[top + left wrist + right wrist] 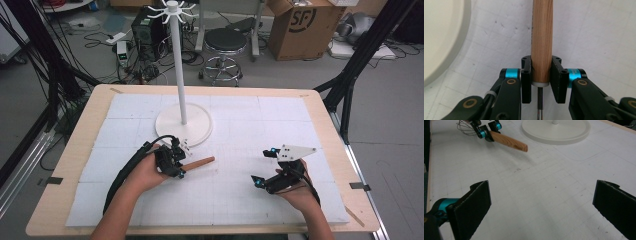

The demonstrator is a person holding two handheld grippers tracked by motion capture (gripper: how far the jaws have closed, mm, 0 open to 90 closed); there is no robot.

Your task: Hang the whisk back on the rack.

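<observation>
We read the left gripper (172, 159), left of centre in the high view, as clamped on a whisk (541, 40): in the left gripper view its jaws press both sides of the wooden handle right at the metal collar, where a thin wire stem drops toward the bottom edge. The handle points toward frame centre in the high view, and in the right gripper view (507, 142) it looks to ride just above the white mat (240, 200), wire loops showing at the upper left behind the jaws. The right gripper (272, 167), right of centre in the high view, has its jaws spread wide on nothing, well apart from the whisk. We see a few risks. The grip sits at the very end of the handle, so the long free wood could lever and twist in the pads if the hand tilts fast. The smooth round handle could also slide lengthwise through the pinch. The stand base (184, 131) is just beside the left gripper, so a careless swing could knock the handle tip or the wires into the pole (178, 65). If the whisk is meant for the hooks (172, 10) at top, we think the grip near the wires may block a clean hang.
</observation>
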